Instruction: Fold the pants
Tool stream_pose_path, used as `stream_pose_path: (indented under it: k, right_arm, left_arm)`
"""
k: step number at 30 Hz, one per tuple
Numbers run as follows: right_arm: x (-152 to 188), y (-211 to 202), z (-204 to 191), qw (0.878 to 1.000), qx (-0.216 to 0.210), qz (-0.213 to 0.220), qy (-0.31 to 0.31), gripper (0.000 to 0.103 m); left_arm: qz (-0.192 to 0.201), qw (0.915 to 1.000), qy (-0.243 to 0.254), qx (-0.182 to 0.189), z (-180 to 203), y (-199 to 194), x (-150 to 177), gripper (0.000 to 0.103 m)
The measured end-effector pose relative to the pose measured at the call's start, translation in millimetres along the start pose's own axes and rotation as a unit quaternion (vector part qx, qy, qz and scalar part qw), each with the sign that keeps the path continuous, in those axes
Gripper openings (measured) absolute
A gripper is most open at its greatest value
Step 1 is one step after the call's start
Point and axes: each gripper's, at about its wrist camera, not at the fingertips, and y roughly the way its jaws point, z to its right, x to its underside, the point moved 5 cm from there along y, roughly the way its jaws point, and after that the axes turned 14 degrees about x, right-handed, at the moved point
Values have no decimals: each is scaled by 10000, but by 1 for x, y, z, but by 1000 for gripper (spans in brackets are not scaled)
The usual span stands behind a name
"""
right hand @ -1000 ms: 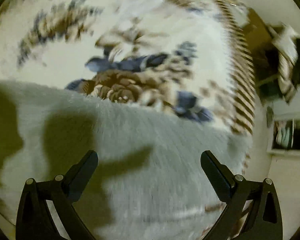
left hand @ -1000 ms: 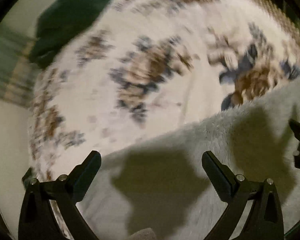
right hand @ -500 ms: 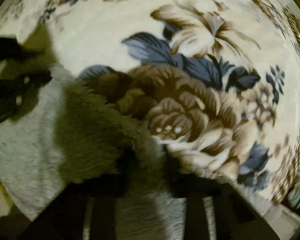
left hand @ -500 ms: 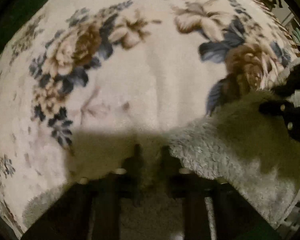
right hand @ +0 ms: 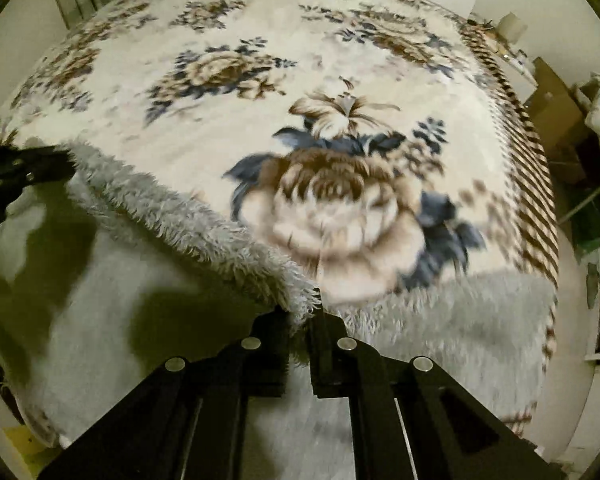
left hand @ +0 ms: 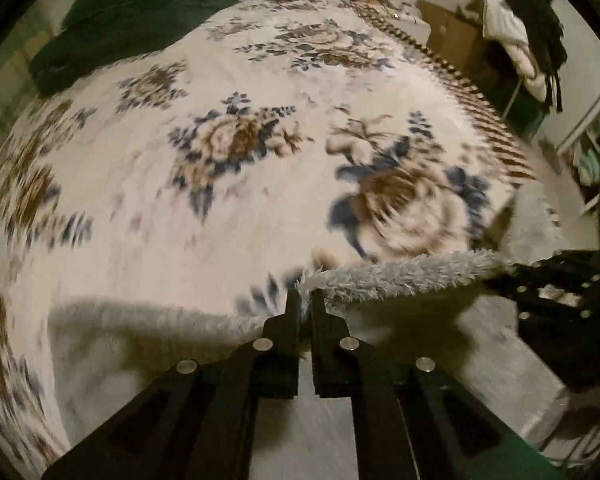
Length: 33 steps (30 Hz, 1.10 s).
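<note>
I have the left gripper (left hand: pixel 305 298) pinched down to a narrow slit on the fuzzy grey edge of the pants (left hand: pixel 396 278), and the right gripper (right hand: pixel 305 304) clamped the same way on the other end of that edge. The pants (right hand: pixel 172 216) lie on the bed, over the floral blanket (left hand: pixel 236 144), with the bulk of the grey pile spread toward me below both grippers and the gripped hem raised off the rest.

What matters for the move is how the held edge runs. It stretches straight between my two grippers, left to right across me, and from the left wrist camera I see the right gripper (left hand: pixel 552 284) at the far end of it, just beside the frame's right edge. In the right wrist view the left gripper (right hand: pixel 24 172) sits at the opposite end. So neither hand is nearer; they share the edge evenly, and the open blanket (right hand: pixel 228 64) lies ahead of both.

My guess is that the fold goes forward or back across this line, both hands travelling together to keep the hem taut. The frames are motion-blurred, so I cannot say for sure whether this edge is the waistband or a leg end. A dark green cloth (left hand: pixel 140 12) sits at the far left corner of the bed, well apart from the work.
</note>
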Motion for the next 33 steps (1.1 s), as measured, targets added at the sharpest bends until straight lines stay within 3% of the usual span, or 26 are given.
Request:
stream_pose_path:
  k: [4, 7, 12, 18, 20, 23, 24, 25, 28, 33]
  right_arm:
    - [67, -45, -11, 10000, -10, 24, -30, 8]
    - [120, -59, -27, 9998, 86, 20, -198, 8]
    - [200, -47, -55, 9982, -59, -439, -416, 8]
    - [260, -6, -82, 9902, -249, -1136, -771, 10]
    - [268, 0, -82, 9857, -472, -1464, -691, 17]
    - [263, -15, -62, 9821, -946, -1616, -194, 52]
    - [257, -25, -45, 9814, -1060, -1593, 161, 75]
    - [250, -32, -29, 9813, -1061, -1543, 444, 88]
    - [224, -42, 29, 9780, -866, -1362, 1319, 89]
    - [165, 4, 119, 9659, 319, -1297, 2217, 89]
  left_arm:
    - [-11, 9985, -542, 80, 27, -41, 70, 2]
    - [-313, 9942, -1024, 102, 43, -50, 126, 2]
    - [-947, 9823, -1617, 7, 53, -25, 210, 2]
    - [-1546, 9724, -1726, -259, 41, 32, 263, 5]
    - [-1632, 9682, -1853, -393, 35, 39, 271, 7]
    - [-1590, 9653, -2035, -387, 35, 29, 269, 13]
    - [-1558, 9654, -2046, -424, 36, 21, 264, 25]
    - [-1500, 9665, -2045, -403, 37, 16, 259, 41]
    - [-1152, 9725, -1972, -449, 40, 1, 228, 69]
    - [-538, 9824, -1735, -433, 63, 16, 168, 70]
